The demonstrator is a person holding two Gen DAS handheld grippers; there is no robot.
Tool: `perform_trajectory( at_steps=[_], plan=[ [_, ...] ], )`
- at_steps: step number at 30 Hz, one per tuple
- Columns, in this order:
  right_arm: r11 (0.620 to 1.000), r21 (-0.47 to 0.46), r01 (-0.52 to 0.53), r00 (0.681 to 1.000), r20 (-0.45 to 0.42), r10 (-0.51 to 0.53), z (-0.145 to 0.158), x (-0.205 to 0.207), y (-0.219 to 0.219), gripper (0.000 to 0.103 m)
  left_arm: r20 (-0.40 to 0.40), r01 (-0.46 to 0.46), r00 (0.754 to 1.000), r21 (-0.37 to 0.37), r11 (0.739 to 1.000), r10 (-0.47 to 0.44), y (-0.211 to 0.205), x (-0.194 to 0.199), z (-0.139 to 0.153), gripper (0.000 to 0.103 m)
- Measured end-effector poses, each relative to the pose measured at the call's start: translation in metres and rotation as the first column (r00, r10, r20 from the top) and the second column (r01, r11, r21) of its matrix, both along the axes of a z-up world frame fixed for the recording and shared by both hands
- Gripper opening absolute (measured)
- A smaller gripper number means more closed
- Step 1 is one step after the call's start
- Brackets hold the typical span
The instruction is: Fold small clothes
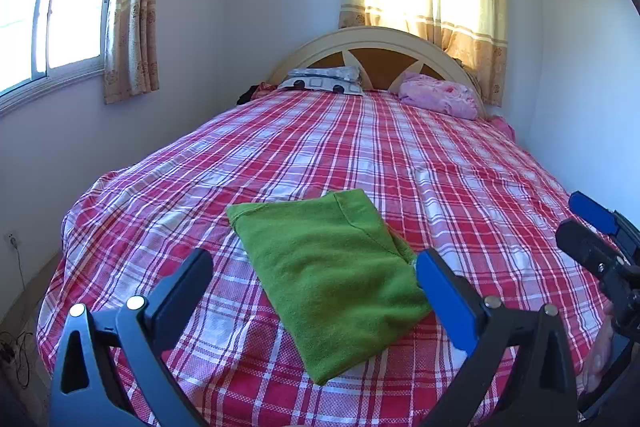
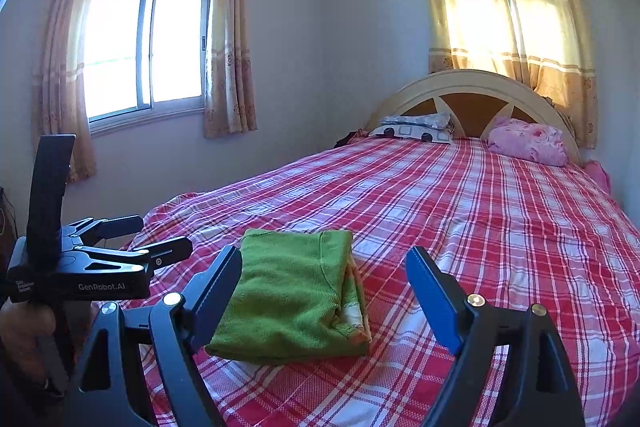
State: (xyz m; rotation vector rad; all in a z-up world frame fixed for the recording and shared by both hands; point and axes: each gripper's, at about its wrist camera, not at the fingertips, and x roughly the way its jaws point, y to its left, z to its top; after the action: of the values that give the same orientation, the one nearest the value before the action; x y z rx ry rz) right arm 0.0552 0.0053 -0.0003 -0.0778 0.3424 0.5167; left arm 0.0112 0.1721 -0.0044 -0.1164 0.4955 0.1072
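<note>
Hovering just off the near edge of the bed, both tools are empty. Left gripper: jaws spread wide, nothing between the pads. Right gripper: likewise spread, clear of the cloth.

Green garment lies on the plaid sheet close to the near edge, already folded into a compact rectangle; a paler layer shows at its right side in the right wrist view.

Farther off, at the head edge: patterned pillow left, pink bundle right, arched headboard behind.

Risk, judged: a fingertip catching only the top layer would peel the fold open; a careless nudge could slide the bundle off the near edge.
</note>
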Motion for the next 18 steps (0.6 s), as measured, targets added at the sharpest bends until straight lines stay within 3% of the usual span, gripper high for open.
perform_trajectory(
  at_steps=[18],
  plan=[
    [0.999, -0.013, -0.031, 0.999, 0.026, 0.032, 0.001, -0.008, 0.003, 0.085, 0.01, -0.068, 0.998, 0.016, 0.998, 0.068, 0.017, 0.003, -0.006, 0.103]
  ],
)
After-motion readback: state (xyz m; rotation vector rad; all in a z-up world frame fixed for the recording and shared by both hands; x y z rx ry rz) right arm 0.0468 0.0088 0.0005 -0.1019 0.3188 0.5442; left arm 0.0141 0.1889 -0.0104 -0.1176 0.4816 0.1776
